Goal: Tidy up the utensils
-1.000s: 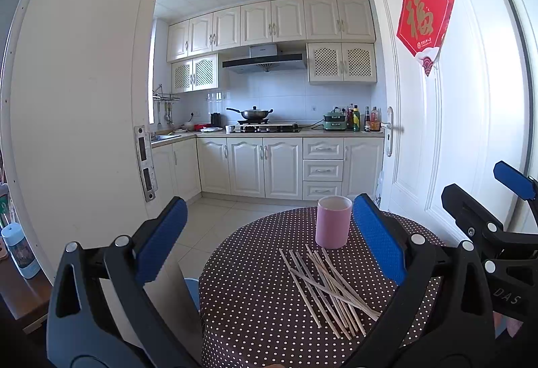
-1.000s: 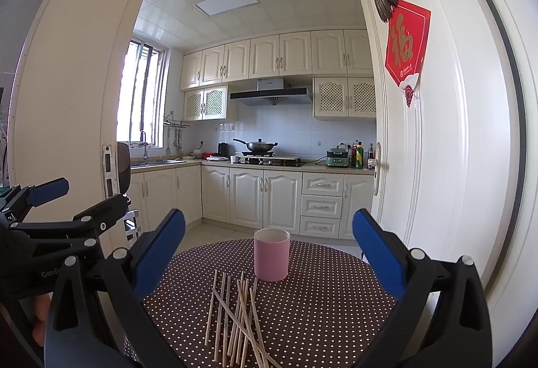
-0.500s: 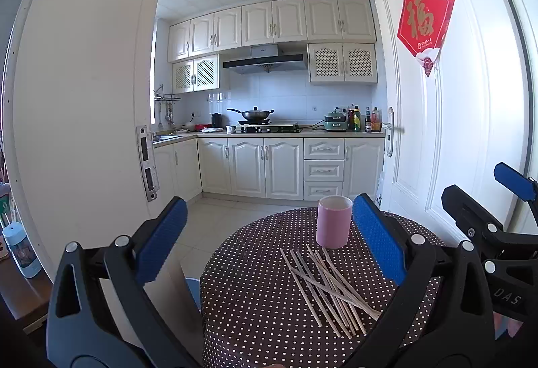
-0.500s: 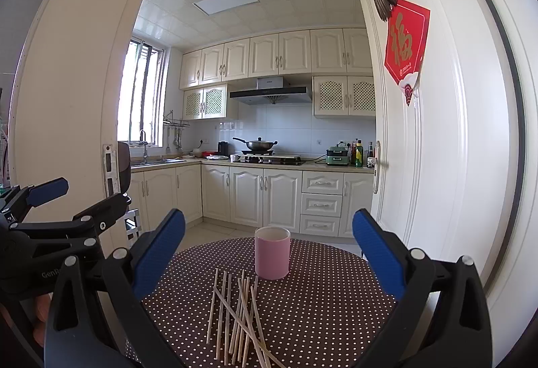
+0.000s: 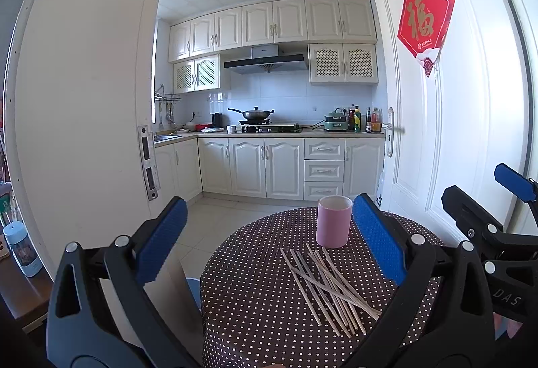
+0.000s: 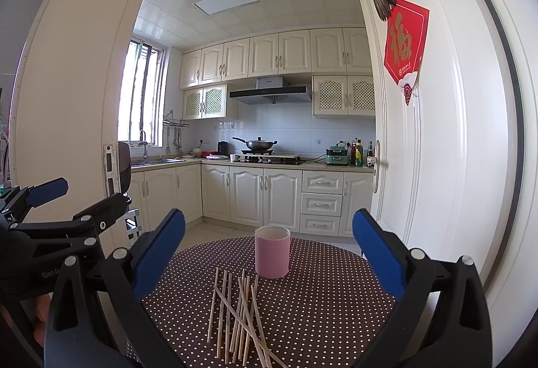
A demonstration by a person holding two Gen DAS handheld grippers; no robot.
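Several wooden chopsticks [image 5: 331, 287] lie loose and crossed on a round table with a brown polka-dot cloth [image 5: 262, 294]. A pink cup [image 5: 333, 221] stands upright just behind them. In the right wrist view the chopsticks [image 6: 238, 310] lie in front of the cup [image 6: 272, 252]. My left gripper [image 5: 269, 243] is open and empty, above the table's near left side. My right gripper [image 6: 269, 248] is open and empty, above the near edge. Each gripper shows at the edge of the other's view.
An open white door [image 5: 447, 119] with a red ornament stands close on the right. A white door frame [image 5: 84, 119] is on the left. Kitchen cabinets [image 5: 269, 166] and tiled floor lie beyond the table. A blue bottle [image 5: 22, 248] stands on a wooden surface far left.
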